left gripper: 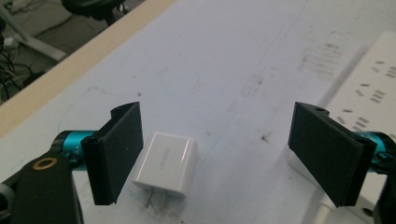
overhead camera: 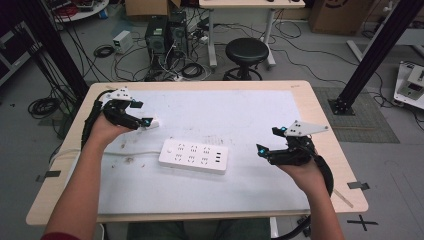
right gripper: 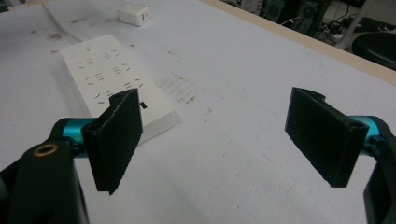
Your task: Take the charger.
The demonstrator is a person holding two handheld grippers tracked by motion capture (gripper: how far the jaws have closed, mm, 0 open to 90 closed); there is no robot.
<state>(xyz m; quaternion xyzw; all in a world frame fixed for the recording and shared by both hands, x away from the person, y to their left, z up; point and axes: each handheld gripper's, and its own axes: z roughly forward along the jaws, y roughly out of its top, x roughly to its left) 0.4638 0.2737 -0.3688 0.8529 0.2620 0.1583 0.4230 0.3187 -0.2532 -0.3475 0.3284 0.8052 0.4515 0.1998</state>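
Presently the charger is seen lying flat between the wide-open, empty fingers of the left gripper, beside the power strip, prongs toward the hand.

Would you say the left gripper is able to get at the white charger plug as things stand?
Probably yes: the left gripper is open, and the charger plug lies on the table between its fingers, close to one, with nothing in the way.

power strip: white | charger: white | table: pale wood rim | stool: black
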